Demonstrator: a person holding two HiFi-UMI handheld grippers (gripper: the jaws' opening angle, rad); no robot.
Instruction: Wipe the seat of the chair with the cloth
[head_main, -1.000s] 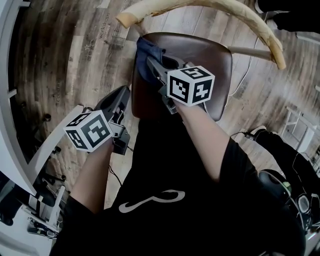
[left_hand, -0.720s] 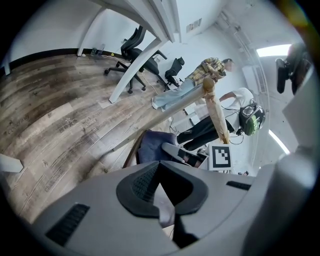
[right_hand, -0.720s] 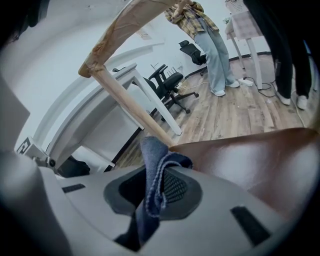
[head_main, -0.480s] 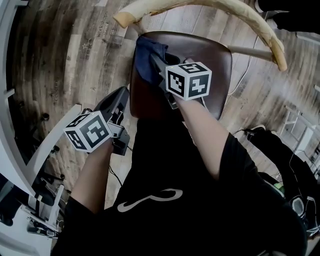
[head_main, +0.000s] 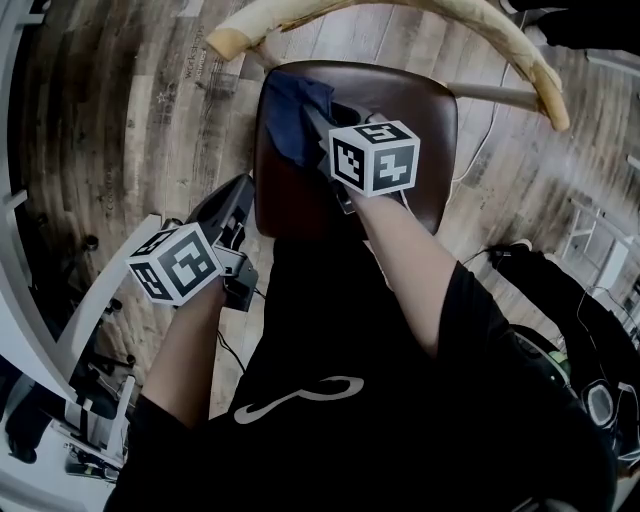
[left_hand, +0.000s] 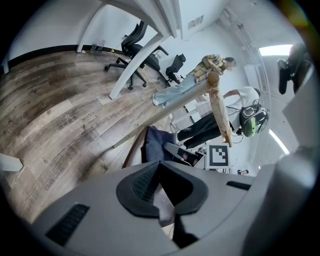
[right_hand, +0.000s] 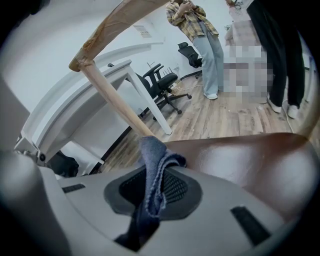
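Where the head view looks down past the person's black shirt, the right gripper (head_main: 318, 124) reaches over the brown leather seat (head_main: 420, 120) of the chair, and a dark blue cloth (head_main: 292, 112) lies bunched at its jaw tips, near the seat's rear left corner. The curved pale wooden backrest (head_main: 500, 40) arches beyond those jaws. The left gripper (head_main: 240, 192) hangs off the seat's left edge, over the wood-plank floor (head_main: 130, 120).

In the left gripper view, the left gripper (left_hand: 161, 172) has its jaws drawn together with nothing between them. Ahead of them sit the dark blue cloth (left_hand: 156, 144) and the right gripper (left_hand: 184, 153) on the seat, with the backrest (left_hand: 220, 107) above.

In the right gripper view, the right gripper (right_hand: 155, 187) is clenched on the dark blue cloth (right_hand: 152, 162), which runs between the jaws and folds over just past their tips. The brown leather seat (right_hand: 245, 160) spreads ahead and to the right of the jaws. A wooden spindle (right_hand: 114, 97) rises beyond them to the backrest (right_hand: 115, 24).
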